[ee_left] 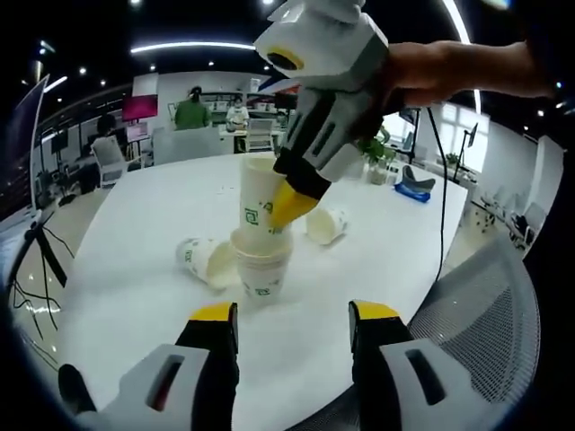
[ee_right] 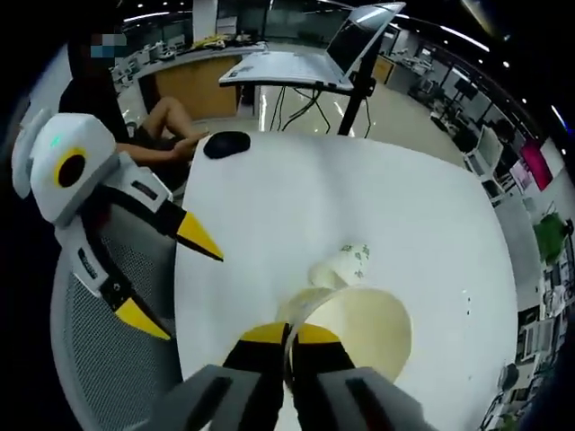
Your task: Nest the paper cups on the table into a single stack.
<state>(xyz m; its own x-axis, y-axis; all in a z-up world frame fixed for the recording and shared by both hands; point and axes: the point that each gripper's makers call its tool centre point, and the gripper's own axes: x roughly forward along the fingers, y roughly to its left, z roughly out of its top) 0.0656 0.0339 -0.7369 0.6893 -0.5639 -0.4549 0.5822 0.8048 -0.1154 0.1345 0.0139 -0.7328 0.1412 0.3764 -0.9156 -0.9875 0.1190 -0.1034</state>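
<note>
Paper cups being stacked on a white table (ee_left: 135, 269).

A tipped cup (ee_left: 205, 261) lies left of the stack (ee_left: 260, 242), whose green print is unreadable; its top cup's rim is pinched by the right gripper (ee_left: 289, 205). The left gripper (ee_left: 292, 314) is held open.

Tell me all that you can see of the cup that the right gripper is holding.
The cup is white paper with a green logo on its side and a cream inside. It stands upright, mouth up, with its lower part nested in the cup stack on the white table. The right gripper pinches its rim wall, one yellow-tipped jaw inside and one outside. In the right gripper view its round mouth looks empty. Other cups lie on their sides nearby, apart from it.
</note>
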